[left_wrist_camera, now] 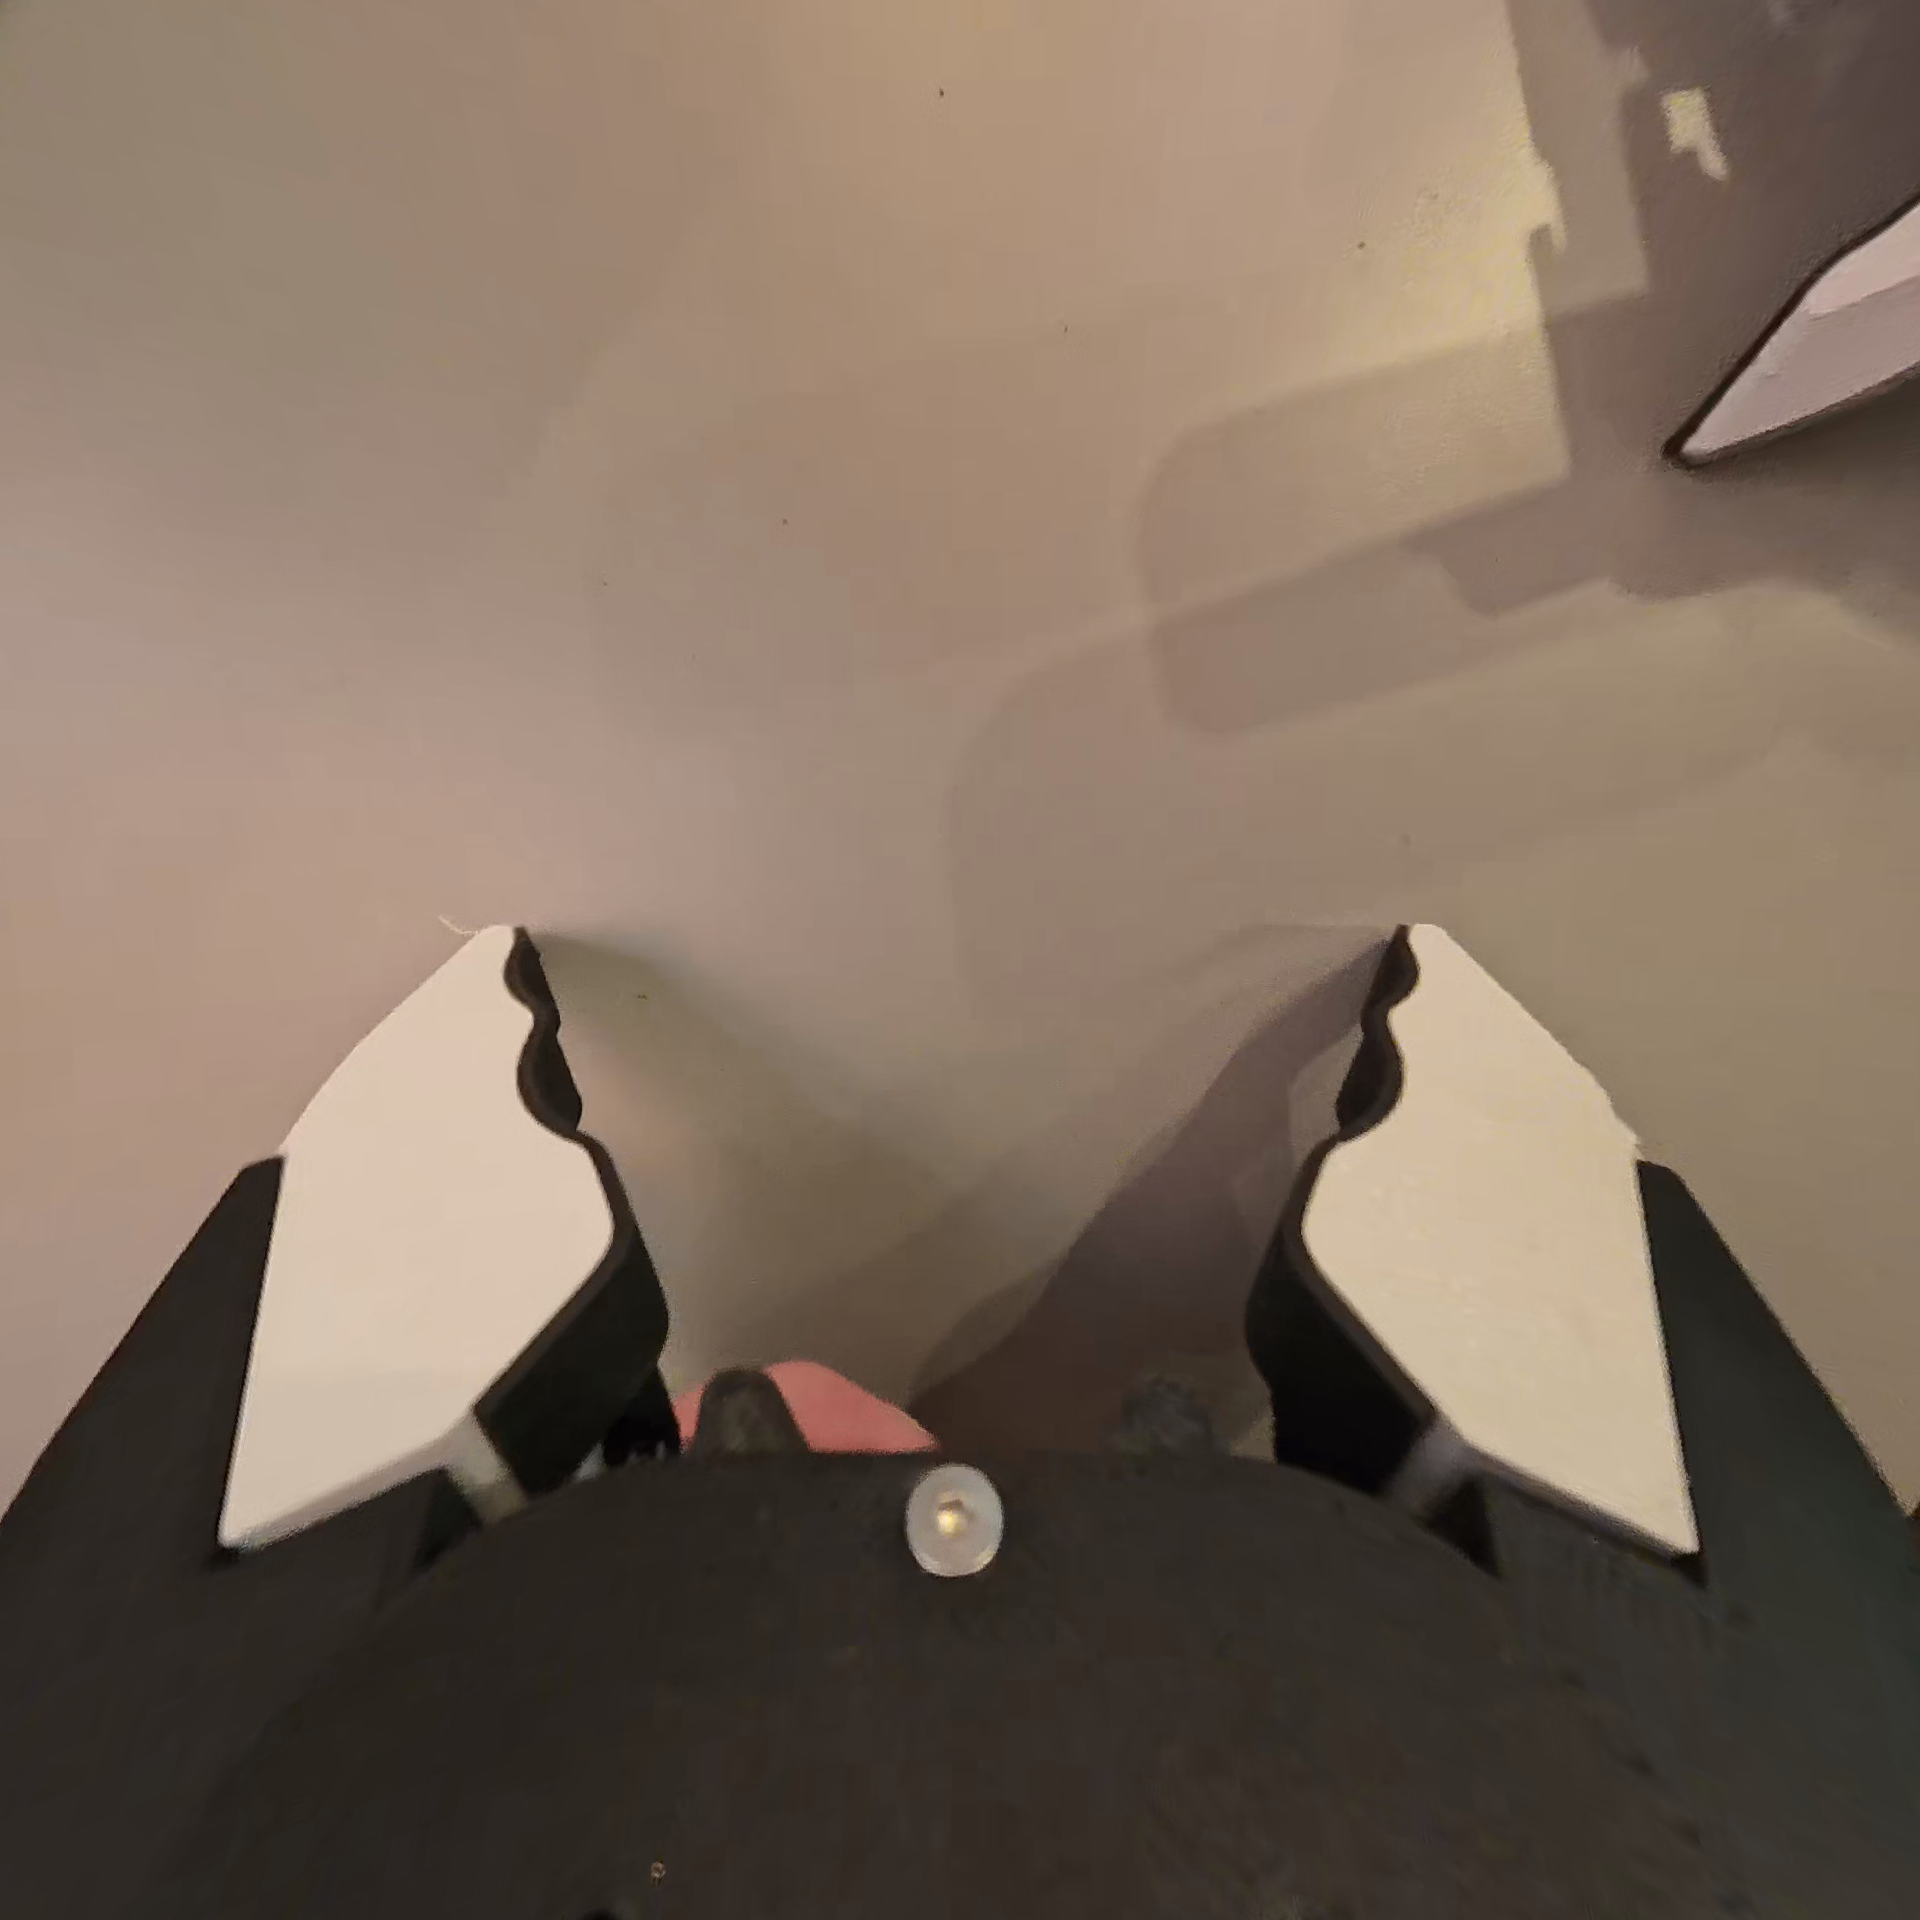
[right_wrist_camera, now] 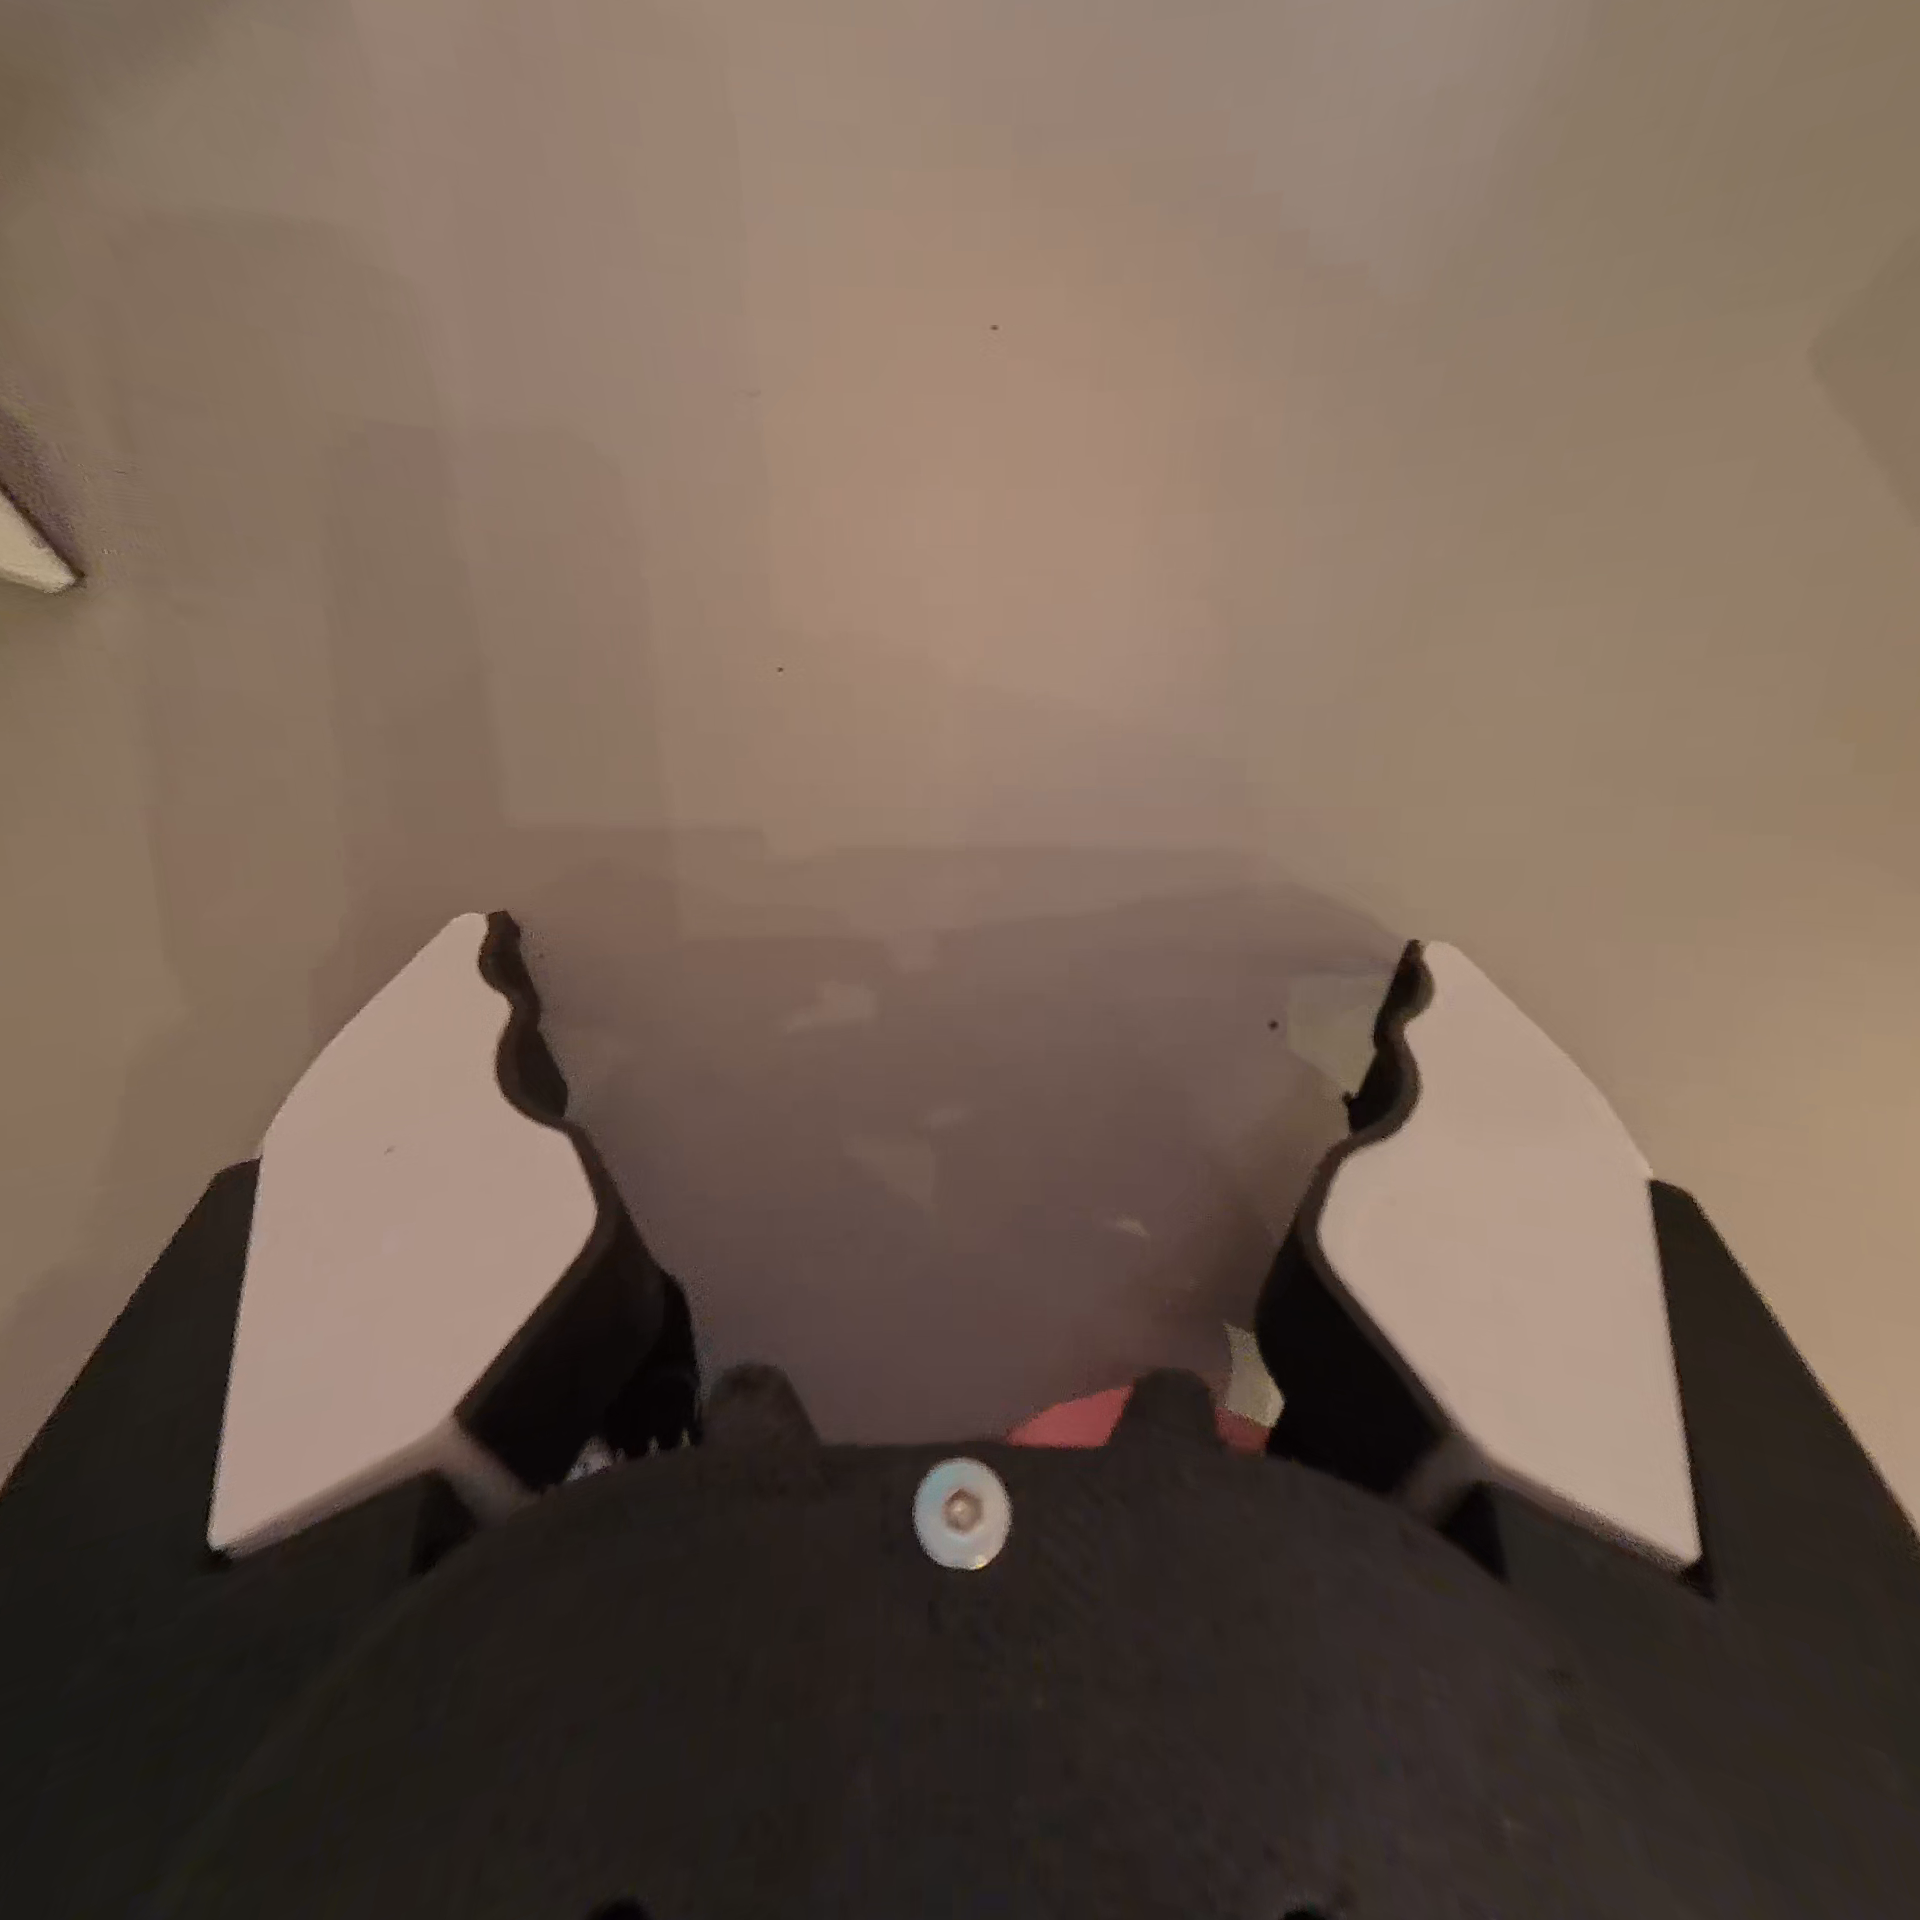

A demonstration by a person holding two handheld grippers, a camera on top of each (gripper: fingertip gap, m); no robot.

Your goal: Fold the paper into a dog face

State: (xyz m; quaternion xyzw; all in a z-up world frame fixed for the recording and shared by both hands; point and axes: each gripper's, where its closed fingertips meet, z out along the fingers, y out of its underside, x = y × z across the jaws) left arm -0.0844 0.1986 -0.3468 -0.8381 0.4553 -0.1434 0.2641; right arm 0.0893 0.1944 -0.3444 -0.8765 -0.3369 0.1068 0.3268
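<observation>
Both the left gripper (left_wrist_camera: 961,935) and right gripper (right_wrist_camera: 951,930) are spread wide, holding nothing over the bare table (left_wrist_camera: 727,468). The paper isn't anywhere I can see. Only the other gripper's white tip pokes in, cut off at each frame edge.

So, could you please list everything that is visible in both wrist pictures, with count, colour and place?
table: one, plain beige-white, fills the background of both views; shadows lie on it.
pointed white piece with dark edge: one, at the upper right edge of the left wrist view. It could be the paper or the other gripper's finger; I cannot tell.
white corner piece: one, at the left edge of the right wrist view, mostly cut off, so I cannot say what it is.
pink part: one in each view, low between the fingers, mostly hidden.
left gripper: one, black body with white fingers, open, holding nothing.
right gripper: one, same colours, open, holding nothing.
</observation>
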